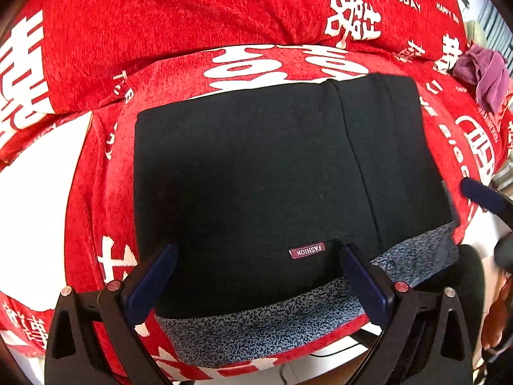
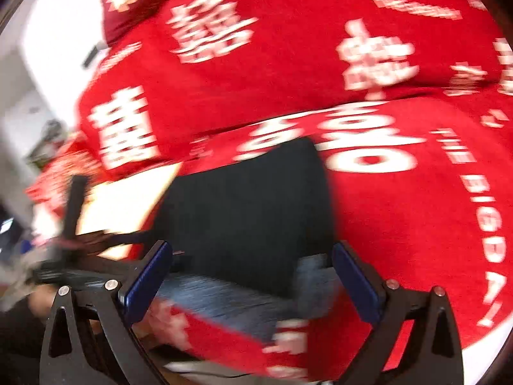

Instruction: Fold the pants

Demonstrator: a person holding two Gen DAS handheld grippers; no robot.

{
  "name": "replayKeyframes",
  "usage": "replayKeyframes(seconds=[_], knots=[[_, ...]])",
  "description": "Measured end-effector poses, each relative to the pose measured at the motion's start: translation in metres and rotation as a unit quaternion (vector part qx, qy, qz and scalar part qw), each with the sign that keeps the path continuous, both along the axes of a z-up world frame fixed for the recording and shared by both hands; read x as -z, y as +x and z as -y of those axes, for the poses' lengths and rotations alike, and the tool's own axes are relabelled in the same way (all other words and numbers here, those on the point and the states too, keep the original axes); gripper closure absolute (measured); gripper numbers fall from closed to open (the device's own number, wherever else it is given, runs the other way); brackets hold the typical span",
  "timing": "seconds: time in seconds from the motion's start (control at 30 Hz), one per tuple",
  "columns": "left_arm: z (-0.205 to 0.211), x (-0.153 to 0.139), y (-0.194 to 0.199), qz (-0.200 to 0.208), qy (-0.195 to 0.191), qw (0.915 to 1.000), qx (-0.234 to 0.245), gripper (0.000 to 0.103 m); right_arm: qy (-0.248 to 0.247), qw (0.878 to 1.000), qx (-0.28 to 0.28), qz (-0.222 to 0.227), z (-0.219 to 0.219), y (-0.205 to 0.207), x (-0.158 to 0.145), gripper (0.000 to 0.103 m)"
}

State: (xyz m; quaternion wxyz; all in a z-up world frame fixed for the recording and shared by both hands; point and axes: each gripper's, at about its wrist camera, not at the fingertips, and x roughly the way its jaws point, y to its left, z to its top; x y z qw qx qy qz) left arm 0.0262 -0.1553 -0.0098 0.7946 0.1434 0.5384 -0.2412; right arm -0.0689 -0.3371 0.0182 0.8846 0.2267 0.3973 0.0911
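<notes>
Left wrist view is showing your left gripper point(image 1: 258, 272) hovering low over the near edge of the pants point(image 1: 256, 173), its jaws standing wide apart with nothing between the blue pads. The pants are lying folded into a compact, roughly rectangular black block on the red cover point(image 1: 192, 16) of a sofa seat. The outer fabric is reading as matte black knit, with a straight seam running front to back on the right portion. Along the near edge, a band of speckled blue-grey lining point(image 1: 256, 317) is showing, and a small maroon label point(image 1: 307, 251) reading "FASHION" is sitting just above that band. The red cover is a plush, napped textile printed with large white characters and the words "THE BIGDAY". A crumpled purple cloth point(image 1: 487, 73) is lying on the cover, well apart from the pants at the far right.

Your right gripper point(image 1: 481, 195) is entering that view from the right, just beside the pants' right edge. Right wrist view is heavily motion-blurred; it is showing the right gripper point(image 2: 253, 276) with its jaws spread apart and holding nothing, positioned above the near corner of the pants point(image 2: 250, 199).
</notes>
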Motion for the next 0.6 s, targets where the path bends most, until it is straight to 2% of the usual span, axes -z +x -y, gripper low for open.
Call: replayKeyframes(seconds=[0.07,0.1,0.17,0.3,0.33,0.47,0.6], knots=[[-0.001,0.001,0.000,0.001,-0.002,1.0000,0.001,0.001,-0.008,1.000,-0.014,-0.027,-0.007,0.010,0.014,0.002],[-0.001,0.001,0.000,-0.003,-0.006,1.0000,0.002,0.001,-0.026,0.998,-0.009,-0.057,-0.008,0.017,0.028,0.002],[-0.003,0.002,0.001,-0.004,-0.008,1.0000,0.001,0.001,-0.033,0.996,0.007,-0.079,-0.005,0.020,0.044,0.000],[-0.004,0.004,0.003,-0.004,-0.012,0.9999,0.000,0.001,0.013,0.996,0.014,-0.086,0.009,0.025,0.029,0.000],[-0.004,0.005,0.003,-0.005,-0.013,0.9999,-0.002,0.001,0.008,0.997,0.019,-0.077,0.012,0.026,0.019,0.000],[-0.004,0.006,0.004,-0.005,-0.015,0.9999,-0.003,0.001,-0.071,0.997,0.017,-0.041,0.010,0.046,-0.013,0.000],[-0.005,0.007,0.005,-0.007,-0.020,0.9998,-0.004,0.001,-0.133,0.991,0.006,-0.031,-0.006,0.087,-0.018,0.000]])
